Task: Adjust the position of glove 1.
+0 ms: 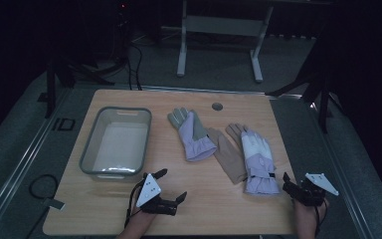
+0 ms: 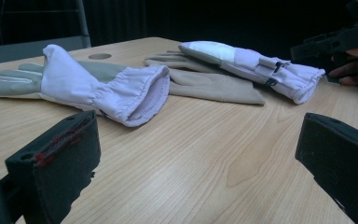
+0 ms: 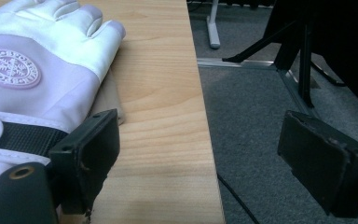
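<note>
Three gloves lie on the wooden table (image 1: 199, 199). A lavender glove with a grey palm (image 1: 193, 134) (image 2: 98, 84) is at the middle. To its right a beige glove (image 1: 229, 157) (image 2: 214, 86) lies partly under a white and lavender glove with a round badge (image 1: 257, 159) (image 3: 42, 70). My left gripper (image 1: 171, 185) (image 2: 198, 163) rests near the front edge, open, its jaws facing the gloves with bare wood between them. My right gripper (image 1: 286, 183) (image 3: 205, 158) is open at the table's right edge, beside the badge glove's cuff. One of its jaws is over the table, the other over the floor.
A grey plastic bin (image 1: 90, 144) stands at the table's left. A round cable hole (image 1: 217, 106) is in the far edge. Grey carpet (image 3: 261, 116) and dark stand legs (image 3: 303, 60) lie past the right edge. A white desk frame (image 1: 219, 45) stands behind.
</note>
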